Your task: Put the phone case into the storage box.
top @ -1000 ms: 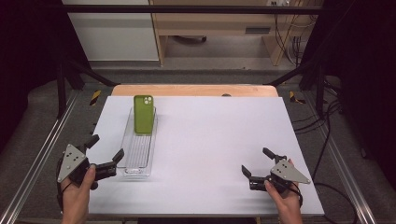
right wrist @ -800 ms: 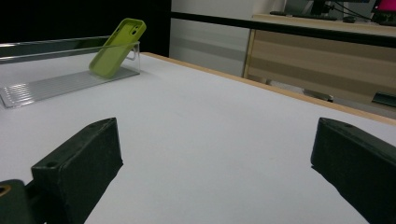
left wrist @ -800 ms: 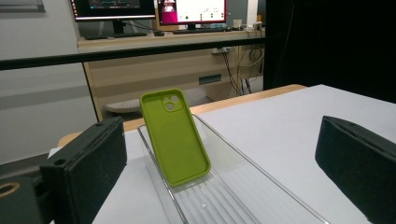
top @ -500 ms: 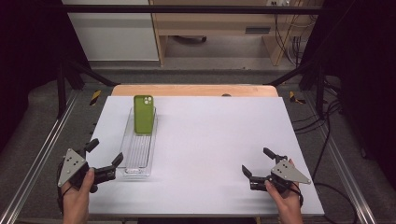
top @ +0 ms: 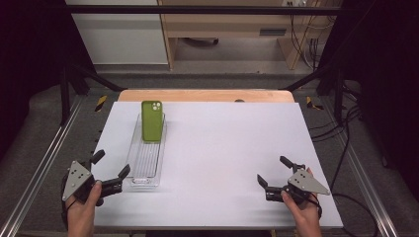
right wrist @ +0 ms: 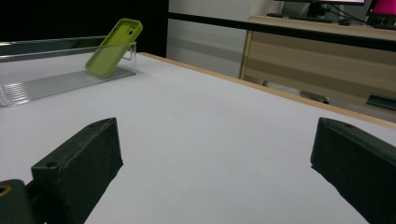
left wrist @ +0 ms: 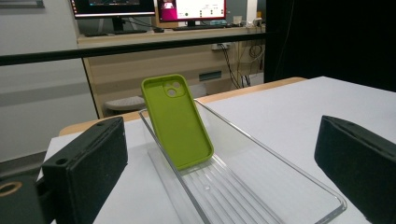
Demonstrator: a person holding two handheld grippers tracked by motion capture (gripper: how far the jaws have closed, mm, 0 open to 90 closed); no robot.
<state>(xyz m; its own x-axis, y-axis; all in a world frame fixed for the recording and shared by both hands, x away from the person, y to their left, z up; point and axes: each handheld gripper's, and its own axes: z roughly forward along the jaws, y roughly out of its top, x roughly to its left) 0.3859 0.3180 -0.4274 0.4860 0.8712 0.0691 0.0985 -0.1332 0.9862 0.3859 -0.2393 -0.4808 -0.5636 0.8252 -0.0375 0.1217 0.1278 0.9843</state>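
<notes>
Tongs draw back from the tray

Left tongs [top: 109, 170], spread wide and empty, have eased slightly back from the clear tray [top: 134, 163]. Green phone case [top: 152, 121] leans upright at its far end. Right tongs [top: 273, 178] stay spread, well apart, on the table [top: 222, 148].

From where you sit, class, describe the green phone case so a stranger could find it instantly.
On the white table, find the clear tray at the left. The phone case leans tilted against its far end, the one bright green thing there.
</notes>
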